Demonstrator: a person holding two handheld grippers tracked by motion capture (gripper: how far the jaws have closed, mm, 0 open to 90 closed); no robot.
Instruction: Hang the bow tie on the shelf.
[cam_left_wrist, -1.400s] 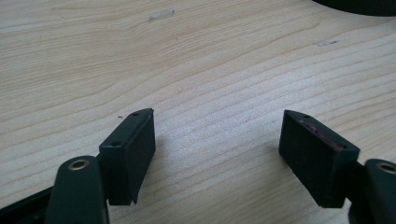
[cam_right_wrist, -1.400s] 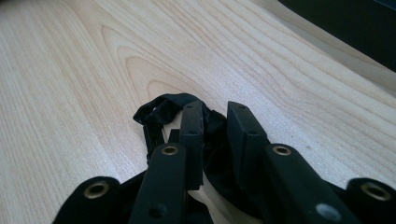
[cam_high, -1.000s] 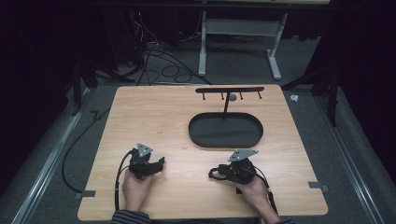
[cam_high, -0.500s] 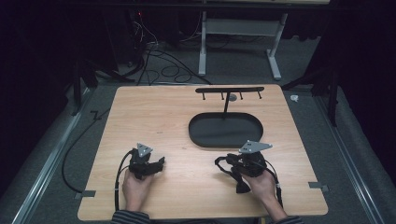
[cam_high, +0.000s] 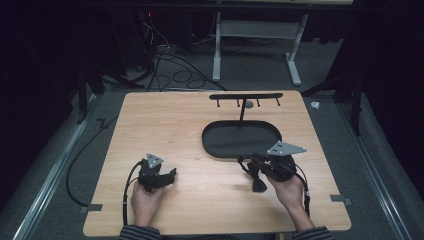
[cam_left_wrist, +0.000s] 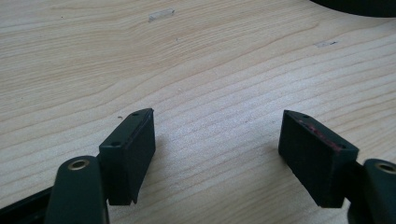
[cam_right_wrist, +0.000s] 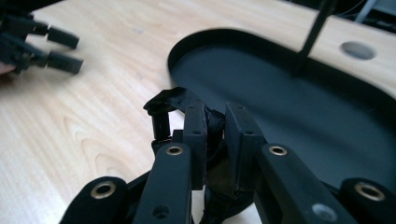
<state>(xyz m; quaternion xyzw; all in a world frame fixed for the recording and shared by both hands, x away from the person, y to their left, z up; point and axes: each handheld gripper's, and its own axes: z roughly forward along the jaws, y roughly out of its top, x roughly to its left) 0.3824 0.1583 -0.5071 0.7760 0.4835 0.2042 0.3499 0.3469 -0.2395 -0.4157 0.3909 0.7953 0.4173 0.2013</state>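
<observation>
My right gripper has risen off the desk, nearly closed on a small black object; left gripper stays wide open, empty

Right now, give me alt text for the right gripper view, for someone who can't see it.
The right gripper has its two black jaws clamped on a small black object, held just above the wooden table. Behind lies a black oval tray, with the left gripper blurred at upper left.
</observation>
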